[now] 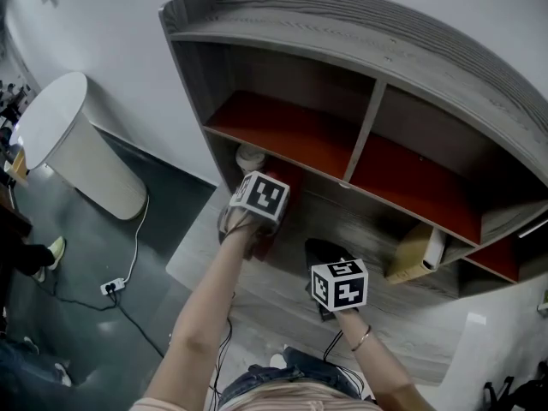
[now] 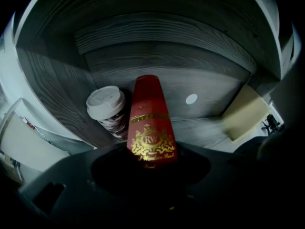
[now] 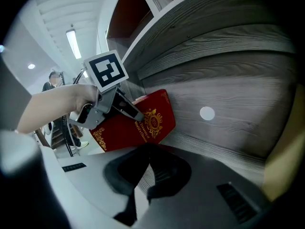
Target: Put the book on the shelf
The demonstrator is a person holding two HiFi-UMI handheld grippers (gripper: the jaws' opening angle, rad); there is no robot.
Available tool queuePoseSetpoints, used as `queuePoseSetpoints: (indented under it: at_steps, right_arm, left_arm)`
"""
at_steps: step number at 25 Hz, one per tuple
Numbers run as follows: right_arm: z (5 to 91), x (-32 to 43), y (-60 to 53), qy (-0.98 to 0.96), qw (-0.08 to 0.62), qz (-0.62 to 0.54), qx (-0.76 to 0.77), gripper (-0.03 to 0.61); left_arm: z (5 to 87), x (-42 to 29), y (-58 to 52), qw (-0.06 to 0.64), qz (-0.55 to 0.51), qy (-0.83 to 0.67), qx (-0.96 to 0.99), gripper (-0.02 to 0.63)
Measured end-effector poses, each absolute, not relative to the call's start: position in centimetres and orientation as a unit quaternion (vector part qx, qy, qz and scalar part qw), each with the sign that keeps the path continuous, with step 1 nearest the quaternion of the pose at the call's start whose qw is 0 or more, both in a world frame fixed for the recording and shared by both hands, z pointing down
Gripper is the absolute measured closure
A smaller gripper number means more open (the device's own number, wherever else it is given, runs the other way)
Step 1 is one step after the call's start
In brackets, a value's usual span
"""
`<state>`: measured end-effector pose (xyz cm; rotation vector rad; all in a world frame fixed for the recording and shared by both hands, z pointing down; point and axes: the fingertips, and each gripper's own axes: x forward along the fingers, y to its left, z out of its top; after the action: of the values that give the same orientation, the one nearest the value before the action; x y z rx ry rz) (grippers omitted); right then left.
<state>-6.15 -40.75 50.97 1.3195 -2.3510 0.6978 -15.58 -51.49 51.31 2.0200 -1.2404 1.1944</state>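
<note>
The red book [image 2: 148, 123] with a gold crest stands upright in the shelf's lower compartment, spine toward the left gripper view. My left gripper [image 2: 151, 162] is shut on it. In the right gripper view the same book [image 3: 155, 123] leans against the grey back panel, with the left gripper [image 3: 135, 115] clamped on its cover. In the head view the left gripper [image 1: 257, 211] reaches into the grey shelf unit [image 1: 360, 41]. My right gripper [image 1: 324, 259] hangs just right of it in front of the same compartment, its jaws [image 3: 147, 171] shut with nothing in them.
A paper cup [image 2: 106, 108] with a white lid stands just left of the book, close to the compartment's side wall. A tan flat object [image 1: 413, 252] leans at the compartment's right end. Red-floored upper compartments [image 1: 291, 131] lie above. A white round table [image 1: 81, 144] stands at left.
</note>
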Motion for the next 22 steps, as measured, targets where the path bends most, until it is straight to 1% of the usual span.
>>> queuePoseSetpoints:
  at_steps: [14, 22]
  right_arm:
    - [51.6, -5.2, -40.9, -0.828, 0.187, 0.250, 0.466, 0.569]
    - [51.8, -5.3, -40.9, -0.828, 0.188, 0.255, 0.462, 0.569]
  left_arm:
    - [53.9, -14.2, -52.9, 0.242, 0.451, -0.452, 0.730, 0.371]
    - [54.0, -13.8, -53.0, 0.236, 0.453, -0.453, 0.731, 0.370]
